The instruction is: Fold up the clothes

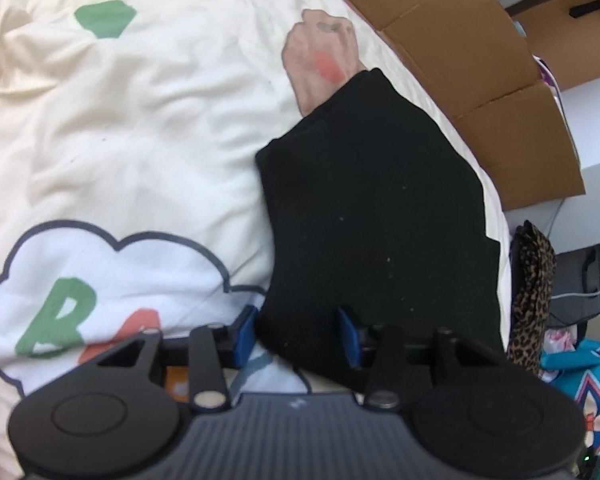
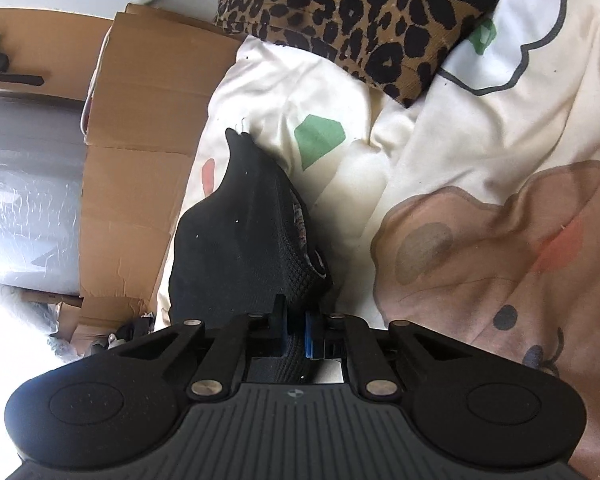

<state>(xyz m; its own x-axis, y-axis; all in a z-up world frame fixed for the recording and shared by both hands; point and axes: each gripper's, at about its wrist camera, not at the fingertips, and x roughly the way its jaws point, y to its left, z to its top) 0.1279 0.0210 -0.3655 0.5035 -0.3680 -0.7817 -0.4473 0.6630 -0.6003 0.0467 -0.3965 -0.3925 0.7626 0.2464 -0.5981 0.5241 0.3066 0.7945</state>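
Note:
A black garment (image 1: 372,208) lies folded on the cream printed duvet (image 1: 140,128) in the left wrist view. Its near edge sits between the blue pads of my left gripper (image 1: 298,332), whose jaws stand wide apart around the cloth. In the right wrist view my right gripper (image 2: 299,334) is shut on a corner of the black garment (image 2: 244,240), which rises from the jaws as a bunched, textured peak with a bit of patterned lining showing at its right edge. The garment's far end rests on the duvet (image 2: 440,152).
Flattened brown cardboard (image 1: 480,80) (image 2: 140,152) runs along the bed's edge. A leopard-print cloth (image 2: 352,16) (image 1: 530,292) lies near the garment. Bright teal patterned fabric (image 1: 580,372) is heaped beside the bed. Grey plastic-wrapped bulk (image 2: 24,184) stands past the cardboard.

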